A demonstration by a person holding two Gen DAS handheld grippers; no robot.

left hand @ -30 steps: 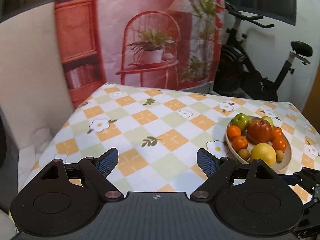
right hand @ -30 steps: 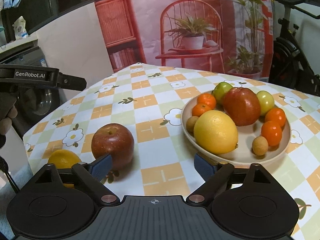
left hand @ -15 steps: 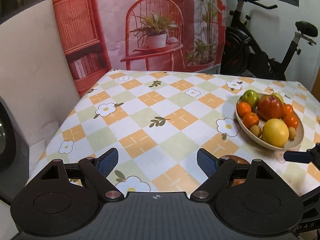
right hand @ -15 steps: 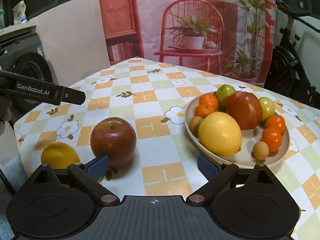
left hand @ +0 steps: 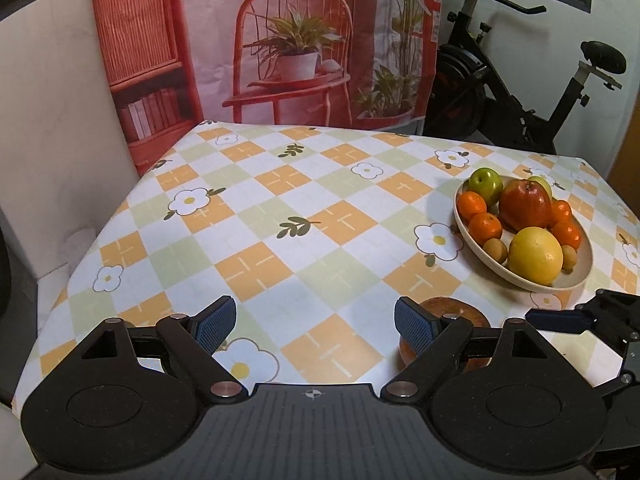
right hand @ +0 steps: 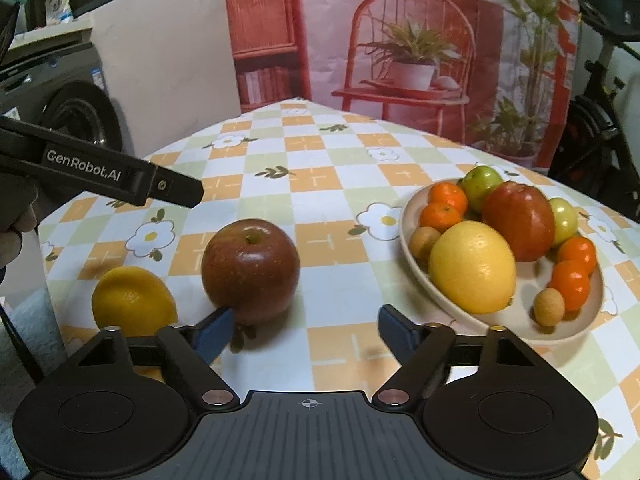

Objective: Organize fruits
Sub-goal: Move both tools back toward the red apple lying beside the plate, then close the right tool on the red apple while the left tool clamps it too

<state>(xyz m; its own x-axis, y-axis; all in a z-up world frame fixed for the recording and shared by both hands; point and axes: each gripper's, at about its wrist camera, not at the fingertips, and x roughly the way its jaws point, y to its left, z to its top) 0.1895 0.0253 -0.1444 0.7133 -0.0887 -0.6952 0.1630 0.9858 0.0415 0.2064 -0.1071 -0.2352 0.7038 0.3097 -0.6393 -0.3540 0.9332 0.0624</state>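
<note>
— That checked tablecloth [right hand: 332,176] with the daisies is taking up most of the room, and the exercise bike [left hand: 520,80] is sitting behind it.

— The bowl [right hand: 408,216] is already holding plenty. The red apple [right hand: 250,270] and an orange [right hand: 134,300] are lying loose on the cloth, well apart from it.

— The right gripper [right hand: 304,330] is closing, but the apple is sitting ahead and off-centre, nearly at the left pad, not between them.

— I'm thinking one pad may nudge it and send it rolling toward the table edge.

— And the left gripper [left hand: 316,320] is hanging wide apart, holding nothing.
</note>
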